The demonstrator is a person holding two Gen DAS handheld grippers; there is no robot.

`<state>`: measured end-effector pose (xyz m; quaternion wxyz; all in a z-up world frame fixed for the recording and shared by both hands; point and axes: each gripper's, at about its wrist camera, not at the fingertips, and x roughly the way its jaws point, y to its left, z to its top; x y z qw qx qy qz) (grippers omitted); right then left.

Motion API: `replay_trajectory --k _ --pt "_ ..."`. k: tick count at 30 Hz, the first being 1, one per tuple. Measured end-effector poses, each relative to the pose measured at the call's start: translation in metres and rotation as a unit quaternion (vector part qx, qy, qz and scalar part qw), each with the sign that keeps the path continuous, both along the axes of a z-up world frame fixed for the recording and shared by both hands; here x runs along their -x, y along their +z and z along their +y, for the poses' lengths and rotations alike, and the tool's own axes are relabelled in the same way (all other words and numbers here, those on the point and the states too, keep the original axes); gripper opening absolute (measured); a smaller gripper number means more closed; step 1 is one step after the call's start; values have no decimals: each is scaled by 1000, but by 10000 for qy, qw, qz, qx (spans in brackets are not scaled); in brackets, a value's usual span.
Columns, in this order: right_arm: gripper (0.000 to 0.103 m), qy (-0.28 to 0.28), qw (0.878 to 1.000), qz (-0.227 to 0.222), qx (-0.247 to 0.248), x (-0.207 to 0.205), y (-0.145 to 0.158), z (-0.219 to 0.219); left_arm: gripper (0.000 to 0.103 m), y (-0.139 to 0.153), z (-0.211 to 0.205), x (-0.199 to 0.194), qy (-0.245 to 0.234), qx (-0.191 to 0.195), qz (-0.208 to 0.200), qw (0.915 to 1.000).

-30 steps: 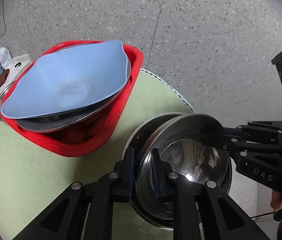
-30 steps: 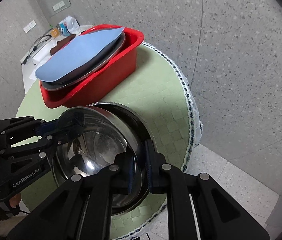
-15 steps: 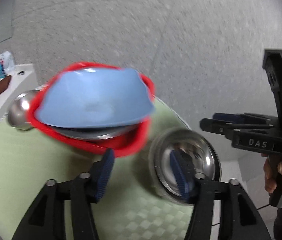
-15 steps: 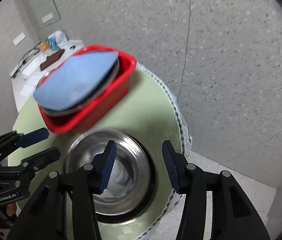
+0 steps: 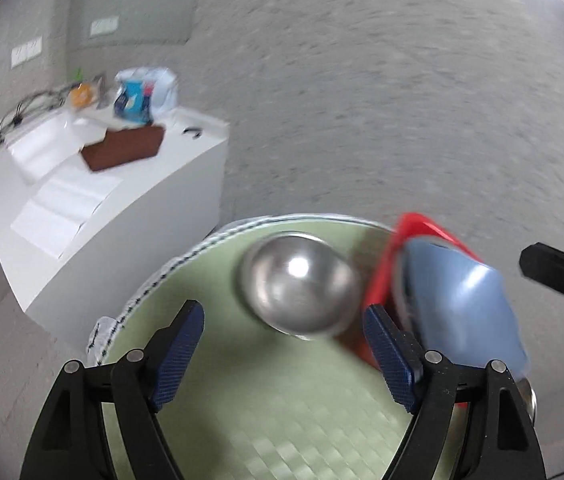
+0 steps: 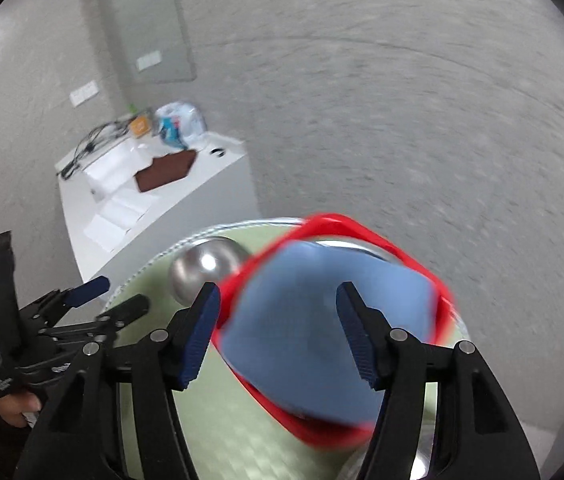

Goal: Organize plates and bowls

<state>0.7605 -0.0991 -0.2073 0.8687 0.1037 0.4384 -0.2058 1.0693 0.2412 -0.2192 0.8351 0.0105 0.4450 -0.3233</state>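
We see the left gripper (image 5: 284,338) over a round table under a pale green checked cloth (image 5: 265,412), its blue-padded jaws standing well apart, having just been opening, with nothing pinched between them; beyond their tips an upturned shiny steel bowl (image 5: 300,284) sits on the cloth, just beside a red plastic tub (image 5: 422,228), though blur keeps us from telling whether the two touch; a pale blue squarish plate (image 5: 466,312) lies in that tub on top of steel dishes. The right gripper (image 6: 277,334) hangs above the blue plate, its jaws likewise parted and just been opening, clamping nothing; the plate shows between its fingers but lies below them. At the far left of the right wrist view a hand (image 6: 13,404) holds the left gripper, open. Behind the table stands a white counter (image 5: 93,216) with papers, a brown box and cables.
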Motion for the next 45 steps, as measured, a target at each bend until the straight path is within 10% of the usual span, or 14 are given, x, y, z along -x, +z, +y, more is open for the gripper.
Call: replay_trajectory --k 8,19,24,27,35,45 --pt "62 283 9913 1258 -253 -115 -83 -22 70 -50 -42 -73 -30 -273 549 9981" --pt "64 426 9648 2591 -128 -166 -158 -43 38 -109 -83 -122 -218 -428 1069 9931" --pt "38 600 9560 2857 -291 -172 -171 -40 12 -109 -82 -117 -431 -224 1101 9927" --pt "21 678 9587 2737 -364 -171 -167 -35 8 -106 -74 -114 -319 -203 1034 9939" --pt "16 1013 9747 1930 -487 -153 -117 -2 8 -52 -27 -84 122 158 579 9981" --pt "16 1771 9802 826 -312 -65 -16 32 8 44 -10 56 569 249 -486 9969"
